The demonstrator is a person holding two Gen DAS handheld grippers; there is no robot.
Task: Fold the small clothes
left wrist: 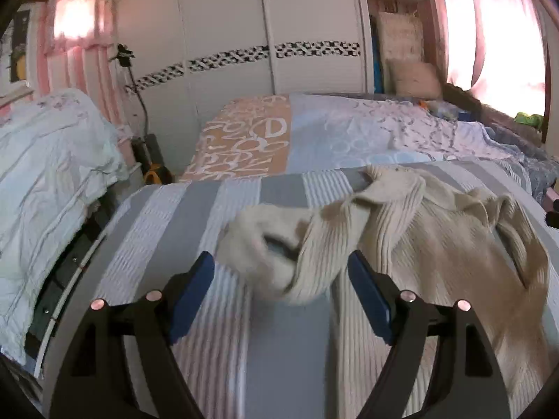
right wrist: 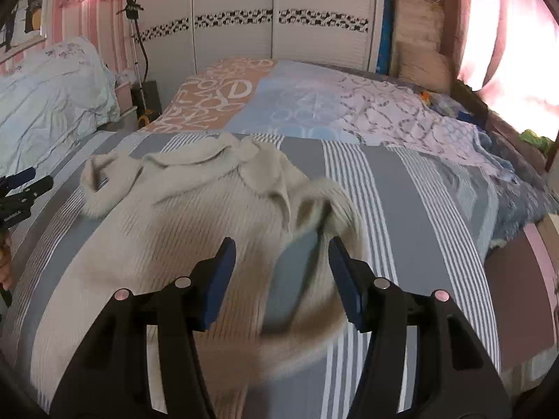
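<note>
A small beige ribbed knit sweater (left wrist: 419, 244) lies spread on the grey and white striped cover (left wrist: 209, 216), collar toward the far side. My left gripper (left wrist: 281, 272) is open, and the sweater's blurred left sleeve (left wrist: 279, 255) hangs loose between and just beyond its blue pads. In the right wrist view the sweater (right wrist: 174, 220) fills the left half. My right gripper (right wrist: 279, 255) is open over the curled, blurred right sleeve (right wrist: 332, 209), with nothing pinched. The left gripper (right wrist: 21, 188) also shows at the far left edge.
Beyond the striped cover lies a bed (right wrist: 297, 101) with orange, blue and white patterned bedding. A heap of pale bedding (left wrist: 45, 160) sits at the left. White wardrobe doors (left wrist: 244, 35) stand behind, pillows (right wrist: 419, 52) and pink curtains (right wrist: 506, 35) at the right. A stand (right wrist: 138, 52) rises by the wall.
</note>
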